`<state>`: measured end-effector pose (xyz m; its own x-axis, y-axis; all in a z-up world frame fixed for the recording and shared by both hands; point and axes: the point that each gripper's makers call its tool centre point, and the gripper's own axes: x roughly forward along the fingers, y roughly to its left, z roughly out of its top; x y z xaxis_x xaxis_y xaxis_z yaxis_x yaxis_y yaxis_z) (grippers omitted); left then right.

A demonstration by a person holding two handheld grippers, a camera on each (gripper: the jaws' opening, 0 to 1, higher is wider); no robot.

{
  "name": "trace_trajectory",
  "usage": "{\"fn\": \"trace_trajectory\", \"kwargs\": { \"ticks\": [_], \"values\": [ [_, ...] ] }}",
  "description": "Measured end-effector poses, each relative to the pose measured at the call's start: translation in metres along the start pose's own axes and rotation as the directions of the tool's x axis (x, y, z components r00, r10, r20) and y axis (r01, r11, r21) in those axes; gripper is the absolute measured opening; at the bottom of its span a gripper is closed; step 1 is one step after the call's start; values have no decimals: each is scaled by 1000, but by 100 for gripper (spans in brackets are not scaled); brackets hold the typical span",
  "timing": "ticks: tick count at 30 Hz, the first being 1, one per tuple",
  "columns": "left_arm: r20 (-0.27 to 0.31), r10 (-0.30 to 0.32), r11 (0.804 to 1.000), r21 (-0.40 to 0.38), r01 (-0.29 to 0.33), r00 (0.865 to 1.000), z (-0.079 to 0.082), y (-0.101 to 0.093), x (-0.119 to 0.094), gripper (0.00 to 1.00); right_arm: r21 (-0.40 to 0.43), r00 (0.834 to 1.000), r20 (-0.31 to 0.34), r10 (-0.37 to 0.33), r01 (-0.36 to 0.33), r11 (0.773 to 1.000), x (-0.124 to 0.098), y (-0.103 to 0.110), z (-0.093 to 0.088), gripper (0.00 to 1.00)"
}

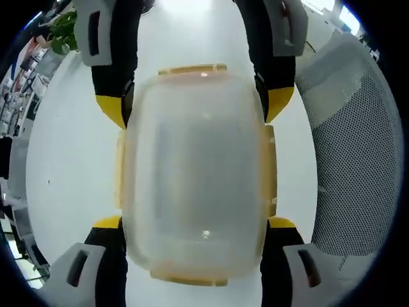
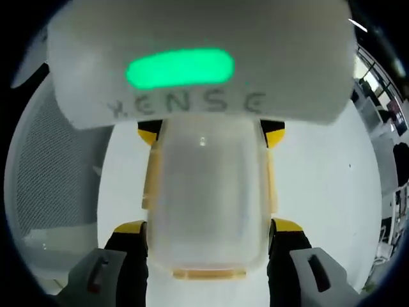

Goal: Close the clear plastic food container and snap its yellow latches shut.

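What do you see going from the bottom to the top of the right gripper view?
Right gripper, clear container with yellow latches, left gripper's yellow tips, grey box with a green light.

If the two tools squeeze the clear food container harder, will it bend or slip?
The container looks thin and see-through, so its walls may flex a little under pressure. Nothing shows inside, so it is probably light. Its smooth plastic could slip, though the left tool and the right tool each sit at its sides.
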<state>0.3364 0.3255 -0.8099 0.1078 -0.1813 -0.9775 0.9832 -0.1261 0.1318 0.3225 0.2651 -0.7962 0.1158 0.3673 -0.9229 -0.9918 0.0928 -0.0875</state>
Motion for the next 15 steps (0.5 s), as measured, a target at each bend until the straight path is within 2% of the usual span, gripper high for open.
{"fn": "trace_trajectory", "kwargs": {
  "ticks": [5,10,15],
  "values": [
    [-19,-6,1000,26,7,1000,-1,-5,2,86,23,1000,27,-8,7,1000,0,2,1,77],
    [12,-2,1000,9,2,1000,0,-6,1,86,13,999,33,-5,4,1000,-1,4,1,77],
    [5,-1,1000,3,1,1000,2,-5,1,86,12,999,40,-6,6,1000,-2,3,0,77]
  ]
}}
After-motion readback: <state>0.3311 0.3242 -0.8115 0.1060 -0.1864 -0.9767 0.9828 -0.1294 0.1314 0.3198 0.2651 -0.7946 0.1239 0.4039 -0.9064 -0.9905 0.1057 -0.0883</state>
